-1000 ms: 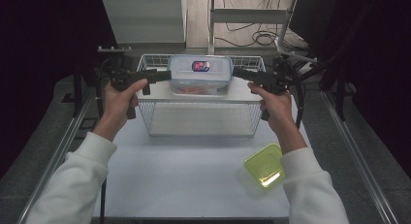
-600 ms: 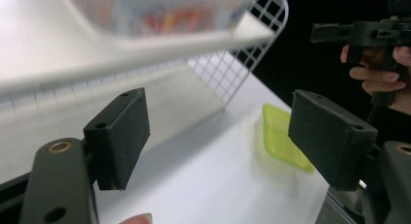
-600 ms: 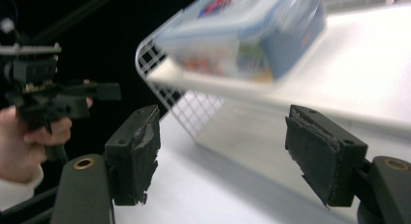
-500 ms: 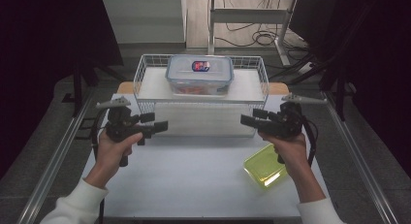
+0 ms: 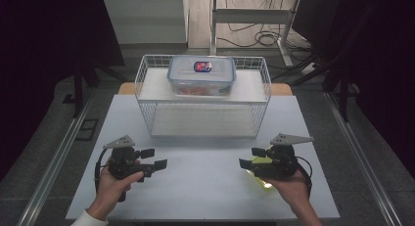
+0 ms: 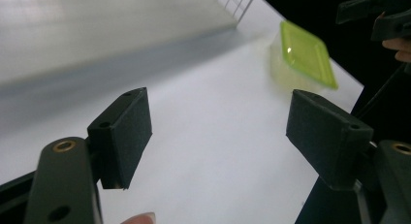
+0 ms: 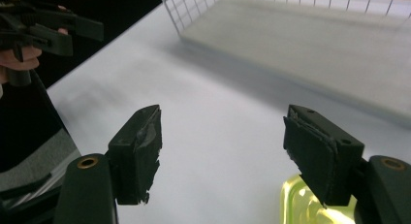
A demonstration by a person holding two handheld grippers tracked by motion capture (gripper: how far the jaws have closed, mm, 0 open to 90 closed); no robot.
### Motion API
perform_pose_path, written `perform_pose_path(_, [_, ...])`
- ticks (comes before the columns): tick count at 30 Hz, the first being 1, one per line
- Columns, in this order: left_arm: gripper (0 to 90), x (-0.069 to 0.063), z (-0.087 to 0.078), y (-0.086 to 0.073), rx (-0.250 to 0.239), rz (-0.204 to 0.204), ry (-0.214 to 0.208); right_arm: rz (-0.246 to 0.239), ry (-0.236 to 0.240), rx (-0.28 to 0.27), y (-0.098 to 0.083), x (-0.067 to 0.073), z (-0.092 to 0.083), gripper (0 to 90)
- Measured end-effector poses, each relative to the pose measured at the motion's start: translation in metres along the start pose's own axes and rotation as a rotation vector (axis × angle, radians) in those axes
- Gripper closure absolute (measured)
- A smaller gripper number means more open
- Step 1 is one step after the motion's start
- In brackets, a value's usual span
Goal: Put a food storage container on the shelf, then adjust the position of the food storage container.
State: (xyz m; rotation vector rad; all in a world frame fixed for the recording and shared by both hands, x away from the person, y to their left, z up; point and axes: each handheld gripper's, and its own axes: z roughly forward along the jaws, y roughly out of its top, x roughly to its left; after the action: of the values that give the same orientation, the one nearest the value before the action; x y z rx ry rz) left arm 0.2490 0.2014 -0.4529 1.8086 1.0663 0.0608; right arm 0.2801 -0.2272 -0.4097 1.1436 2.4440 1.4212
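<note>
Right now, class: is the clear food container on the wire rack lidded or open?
Lidded. In the high view, the clear container on the wire rack has its labelled lid seated flat across the top.

A small yellow-green square lid (image 5: 262, 177) lies flat on the white tabletop (image 5: 205, 182), just under the right tool (image 5: 252, 157), partly hidden.

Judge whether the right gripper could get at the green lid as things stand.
Probably yes: the right gripper hangs open right over the green lid, which lies flat on the table with nothing between them.
</note>
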Motion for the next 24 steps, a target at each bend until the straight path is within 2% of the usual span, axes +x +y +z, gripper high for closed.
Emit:
perform_pose_path(3, [23.8, 0.0, 0.004, -0.009, 0.03, 0.01, 0.024, -0.002, 0.002, 0.039, -0.01, 0.001, 0.006, 29.9])
perform_pose_path(12, [24.9, 0.002, 0.015, -0.022, 0.091, 0.018, 0.04, 0.025, 0.024, 0.098, -0.022, -0.004, 0.027, 30.2])
perform_pose_path(16, [24.9, 0.004, 0.015, -0.023, 0.089, 0.004, 0.038, 0.033, 0.026, 0.094, -0.024, -0.007, 0.027, 31.6])
perform_pose_path(24, [24.6, 0.006, 0.015, -0.022, 0.09, -0.006, 0.041, 0.036, 0.021, 0.07, -0.024, -0.01, 0.016, 34.3])
